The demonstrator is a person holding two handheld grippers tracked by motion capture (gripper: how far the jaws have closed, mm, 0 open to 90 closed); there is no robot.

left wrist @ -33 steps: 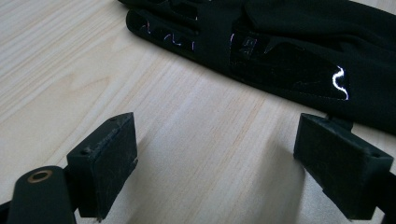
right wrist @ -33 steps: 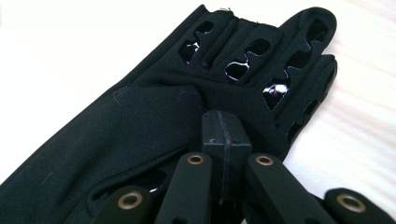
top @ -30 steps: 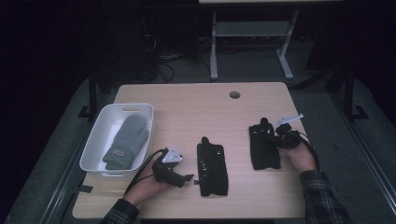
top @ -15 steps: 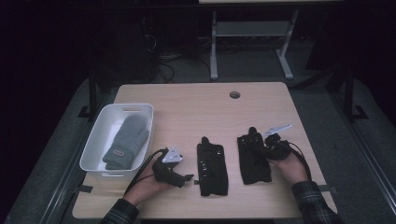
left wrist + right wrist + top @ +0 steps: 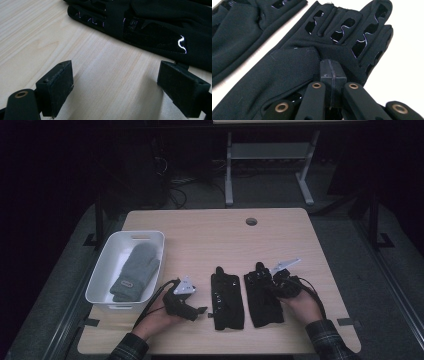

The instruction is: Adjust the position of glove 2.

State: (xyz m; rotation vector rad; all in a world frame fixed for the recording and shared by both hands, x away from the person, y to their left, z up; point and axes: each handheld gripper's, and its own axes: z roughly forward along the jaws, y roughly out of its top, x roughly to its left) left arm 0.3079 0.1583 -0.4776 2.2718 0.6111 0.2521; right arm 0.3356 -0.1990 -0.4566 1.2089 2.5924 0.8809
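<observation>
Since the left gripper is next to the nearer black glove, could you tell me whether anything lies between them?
Nothing visible does. The left gripper has its jaws open over bare table, and the glove lies just beyond them, with only wood between.

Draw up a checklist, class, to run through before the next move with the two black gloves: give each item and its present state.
1. Right hand-held gripper shut, its pads on the right black glove: ok; whether fabric is pinched between the pads: cannot tell.
2. Left hand-held gripper open, nothing between its jaws: ok.
3. Left black glove lying flat on the table: ok.
4. The two black gloves side by side, with a narrow strip of table between them in the high view: ok.
5. White bin at the table's left, with a grey mitten already in it and spare floor showing beside the mitten: ok.
</observation>
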